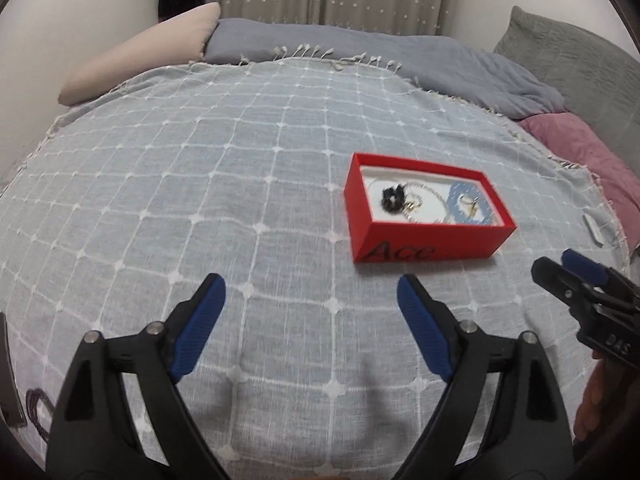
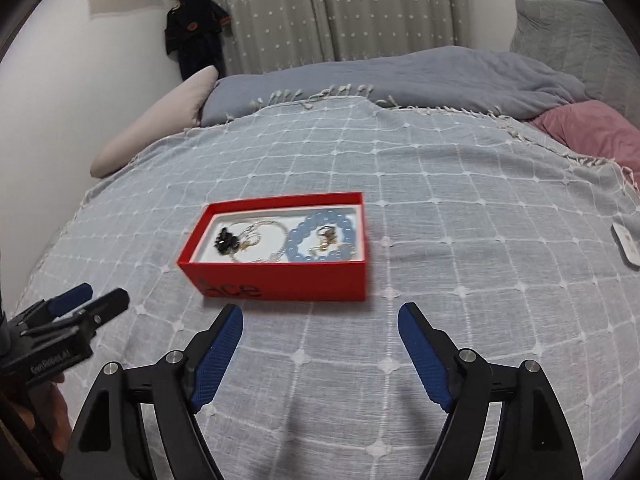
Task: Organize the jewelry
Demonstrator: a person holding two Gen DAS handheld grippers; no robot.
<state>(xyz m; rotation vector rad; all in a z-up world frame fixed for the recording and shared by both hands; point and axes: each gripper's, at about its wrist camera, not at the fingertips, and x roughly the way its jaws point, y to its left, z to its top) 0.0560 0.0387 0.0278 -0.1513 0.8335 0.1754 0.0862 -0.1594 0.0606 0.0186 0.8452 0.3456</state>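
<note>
Red box (image 2: 280,268) mid-frame on bed (image 2: 440,280), long axis left-right, opening upward; both tools (image 2: 320,316) (image 1: 312,284) wide open, empty.

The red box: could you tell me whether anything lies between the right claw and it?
Nothing visible does. Only bare bedspread lies between the open right claw and the red box, whose near wall faces it.

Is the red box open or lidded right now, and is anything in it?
Open, no lid on it. The red box holds a blue bead bracelet, a black piece and thin chains.
</note>
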